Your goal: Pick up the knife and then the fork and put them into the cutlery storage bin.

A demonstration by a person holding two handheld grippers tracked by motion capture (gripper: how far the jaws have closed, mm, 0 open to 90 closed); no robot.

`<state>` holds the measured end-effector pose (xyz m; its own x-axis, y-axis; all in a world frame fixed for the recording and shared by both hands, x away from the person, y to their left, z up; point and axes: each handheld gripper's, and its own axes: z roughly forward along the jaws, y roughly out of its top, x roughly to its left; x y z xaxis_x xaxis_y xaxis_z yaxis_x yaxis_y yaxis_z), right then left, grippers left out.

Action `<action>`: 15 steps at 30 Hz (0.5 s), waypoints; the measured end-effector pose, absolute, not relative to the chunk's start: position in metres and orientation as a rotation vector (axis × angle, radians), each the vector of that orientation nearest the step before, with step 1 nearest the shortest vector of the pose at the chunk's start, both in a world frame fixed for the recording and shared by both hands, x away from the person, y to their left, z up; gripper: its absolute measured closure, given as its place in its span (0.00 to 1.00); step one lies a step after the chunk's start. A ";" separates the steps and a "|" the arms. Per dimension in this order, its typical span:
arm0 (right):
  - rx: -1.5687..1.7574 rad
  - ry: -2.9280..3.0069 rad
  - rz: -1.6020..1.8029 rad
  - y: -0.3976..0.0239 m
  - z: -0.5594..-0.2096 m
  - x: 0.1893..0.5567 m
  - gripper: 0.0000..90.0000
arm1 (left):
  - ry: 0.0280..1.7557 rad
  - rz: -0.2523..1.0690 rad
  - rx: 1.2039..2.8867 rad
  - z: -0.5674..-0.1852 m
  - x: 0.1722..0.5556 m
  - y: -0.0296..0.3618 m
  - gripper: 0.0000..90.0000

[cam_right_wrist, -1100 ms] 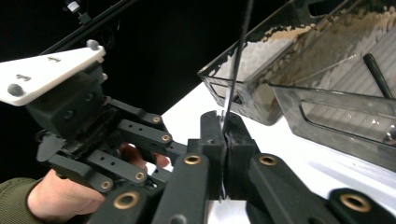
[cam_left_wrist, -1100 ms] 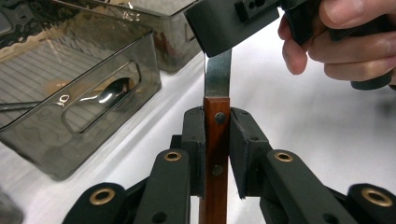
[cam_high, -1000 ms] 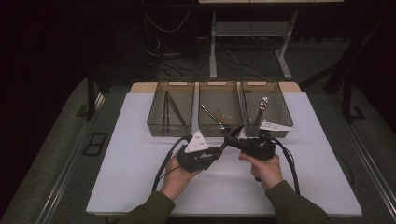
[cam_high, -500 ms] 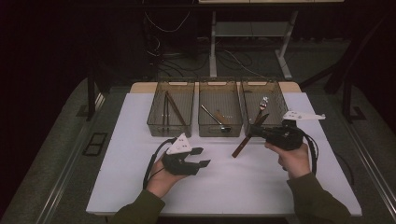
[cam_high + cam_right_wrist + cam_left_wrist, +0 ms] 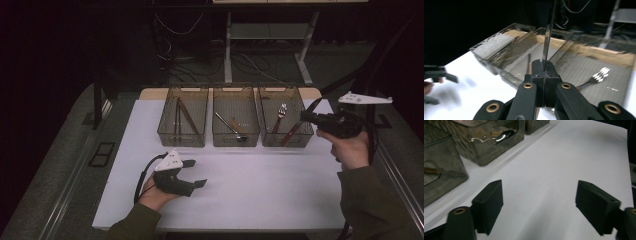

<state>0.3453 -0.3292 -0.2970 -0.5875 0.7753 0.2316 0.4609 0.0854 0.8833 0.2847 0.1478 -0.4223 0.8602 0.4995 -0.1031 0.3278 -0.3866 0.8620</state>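
Cutlery sorting, three clear bins at the far edge of our desk.

Item one: right gripper, jaws pressed together on a thin knife, its dark handle slanting down over the right bin, where a fork already lies. We judge it is held there for dropping in.

Item two: left gripper, low over the near-left desk, jaws spread with nothing between them; they have just been opening.

Change: a second ago both grippers met at mid-desk on the knife; now the left is drawn back near-left, the right raised at the far right.
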 end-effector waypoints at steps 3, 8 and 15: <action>1.232 2.045 1.462 -0.338 -0.285 0.354 0.99 | 0.610 0.211 2.004 -0.425 0.283 0.154 0.15; 1.258 2.024 1.398 -0.349 -0.274 0.373 0.99 | 0.627 0.186 2.011 -0.430 0.282 0.159 0.04; 1.327 2.045 1.246 -0.357 -0.285 0.402 0.99 | 0.645 0.183 2.010 -0.434 0.279 0.164 0.00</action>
<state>0.4018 -0.3573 -0.2852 -0.4687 0.8738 0.1297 0.5161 0.1517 0.8430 0.2794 0.1645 -0.4343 0.8476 0.5131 -0.1353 0.3656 -0.3799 0.8497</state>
